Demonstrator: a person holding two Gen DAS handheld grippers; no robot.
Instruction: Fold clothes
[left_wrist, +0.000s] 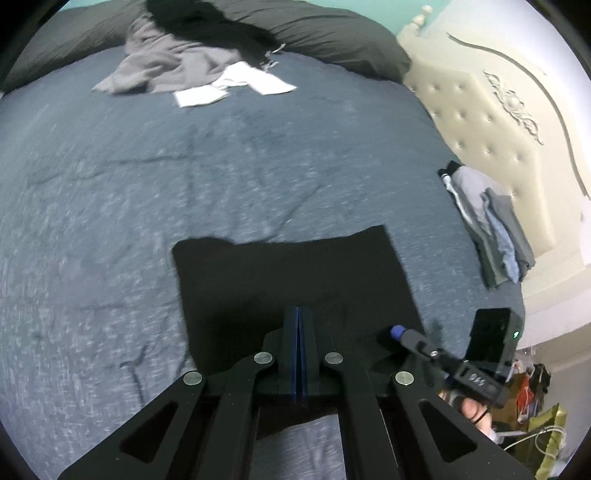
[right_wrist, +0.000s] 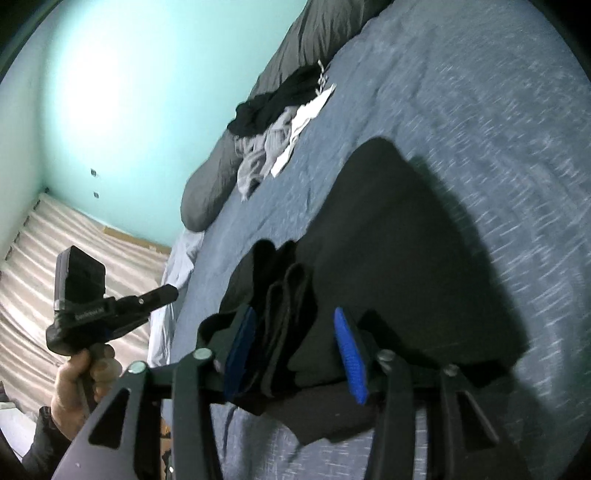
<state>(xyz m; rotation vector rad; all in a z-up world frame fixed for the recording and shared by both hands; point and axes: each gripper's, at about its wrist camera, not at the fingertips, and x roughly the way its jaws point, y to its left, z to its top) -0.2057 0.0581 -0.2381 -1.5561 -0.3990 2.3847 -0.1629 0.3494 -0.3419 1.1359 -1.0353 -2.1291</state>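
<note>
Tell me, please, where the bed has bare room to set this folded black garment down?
Bare bedspread runs between the black garment and the unfolded heap by the pillows. The headboard edge is crowded by the folded stack.

Black linkage tools (left_wrist: 299, 314) (right_wrist: 295, 347) with blue pads, silver rivets.

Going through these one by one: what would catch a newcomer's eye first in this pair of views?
The black garment, folded into a flat rectangle on the blue-grey bedspread right before both grippers. The left gripper has its jaws pressed together over the near edge; the right gripper stands open around bunched black folds. Next come the unfolded heap of grey, black and white clothes by the dark pillows, and a folded stack beside the cream tufted headboard.
</note>
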